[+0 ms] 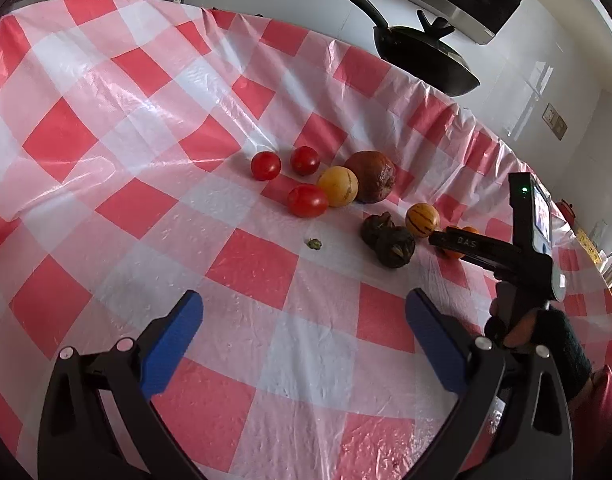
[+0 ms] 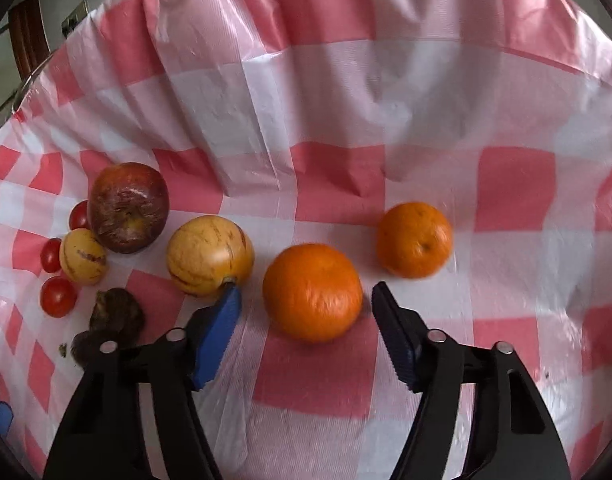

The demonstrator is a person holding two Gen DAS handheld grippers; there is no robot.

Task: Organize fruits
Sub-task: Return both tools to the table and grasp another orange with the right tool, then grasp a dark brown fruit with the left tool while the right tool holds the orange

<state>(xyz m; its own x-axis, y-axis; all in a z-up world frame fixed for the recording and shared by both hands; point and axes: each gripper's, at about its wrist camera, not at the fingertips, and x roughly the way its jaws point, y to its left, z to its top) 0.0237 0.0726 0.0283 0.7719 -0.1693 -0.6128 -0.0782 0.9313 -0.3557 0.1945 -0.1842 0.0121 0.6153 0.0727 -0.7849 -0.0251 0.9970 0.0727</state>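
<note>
Checked red-and-white tablecloth (image 2: pixel 513 192): being used as the ground for all fruit listed.

Right gripper (image 2: pixel 306 312): being held with its blue pads spread on either side of the near orange (image 2: pixel 311 292); a gap is being left on each side, so nothing is being pinched. Its left pad (image 2: pixel 216 336) is being held just beside the large yellow striped fruit (image 2: pixel 210 254); whether they touch cannot be told.

Far orange (image 2: pixel 413 238): being shown at 1 o'clock from the near orange, apart from it.

Brown-red apple (image 2: pixel 128 206): being shown at 10 o'clock from the large yellow fruit. A small yellow striped fruit (image 2: pixel 82 256) is being seen against its lower left.

Three cherry tomatoes: being seen around the small yellow fruit, one at 12 o'clock (image 2: pixel 78 216), one at 9 o'clock (image 2: pixel 50 255), one at 7 o'clock (image 2: pixel 58 297).

Dark shrivelled fruits (image 2: pixel 116 312): being shown at 7 o'clock from the large yellow fruit, partly hidden by the gripper.

Left gripper (image 1: pixel 304 316): being held wide apart over bare cloth, with nothing between its pads.

Person's hand (image 1: pixel 521 324), in a dark glove: being seen in the left view at 3 o'clock, gripping the right tool's handle.

Black pan (image 1: pixel 421 58): being seen beyond the table's far edge at 1 o'clock.
</note>
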